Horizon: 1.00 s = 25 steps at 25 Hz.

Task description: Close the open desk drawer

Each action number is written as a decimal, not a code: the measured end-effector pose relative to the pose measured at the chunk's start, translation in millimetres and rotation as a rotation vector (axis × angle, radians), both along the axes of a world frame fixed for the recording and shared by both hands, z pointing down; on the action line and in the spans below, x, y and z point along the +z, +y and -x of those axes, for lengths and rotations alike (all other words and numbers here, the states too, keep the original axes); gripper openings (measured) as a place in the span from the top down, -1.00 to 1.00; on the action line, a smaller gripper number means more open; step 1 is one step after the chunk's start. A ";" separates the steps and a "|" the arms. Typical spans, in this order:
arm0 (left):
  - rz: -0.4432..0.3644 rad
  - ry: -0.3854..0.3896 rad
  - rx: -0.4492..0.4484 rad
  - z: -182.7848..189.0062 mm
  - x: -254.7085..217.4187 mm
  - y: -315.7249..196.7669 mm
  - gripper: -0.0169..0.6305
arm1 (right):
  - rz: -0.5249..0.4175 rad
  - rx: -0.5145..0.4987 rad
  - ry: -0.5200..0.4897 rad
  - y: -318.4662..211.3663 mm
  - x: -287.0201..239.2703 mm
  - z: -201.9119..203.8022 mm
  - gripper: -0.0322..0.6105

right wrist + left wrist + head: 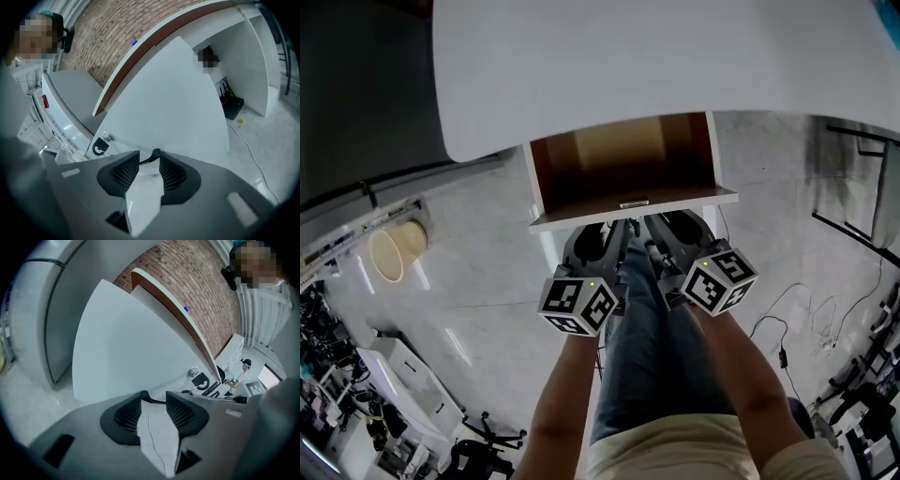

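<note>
We see the drawer standing open, pulled out from under the white tabletop. Its brown inside is in plain view and its white front faces us. A small handle sits at the middle of that front's top edge.

Both tongs are on our side of the drawer, close to its front and side by side. The left tongs are just left of the handle and the right tongs just right of it. We cannot tell from the head view whether either one touches the front.

In the left gripper view, the left tongs have their jaws apart. Only a pale surface shows in the gap, and nothing is gripped. In the right gripper view, the right tongs are likewise parted and hold nothing. Past the tips in both of these views the tabletop spreads wide, with a brick wall behind it.

On the grey floor, a pale bin lies well to the left of the drawer. Cables trail well to its right.
</note>
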<state>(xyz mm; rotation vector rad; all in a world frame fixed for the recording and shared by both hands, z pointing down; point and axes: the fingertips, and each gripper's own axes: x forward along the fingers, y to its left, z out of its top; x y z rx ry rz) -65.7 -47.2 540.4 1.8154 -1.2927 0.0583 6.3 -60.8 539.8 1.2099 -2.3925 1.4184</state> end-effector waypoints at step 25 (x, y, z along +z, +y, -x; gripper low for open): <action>-0.011 0.008 0.018 10.0 -4.0 -28.8 0.45 | -0.018 0.031 0.012 -29.3 -4.6 9.1 0.47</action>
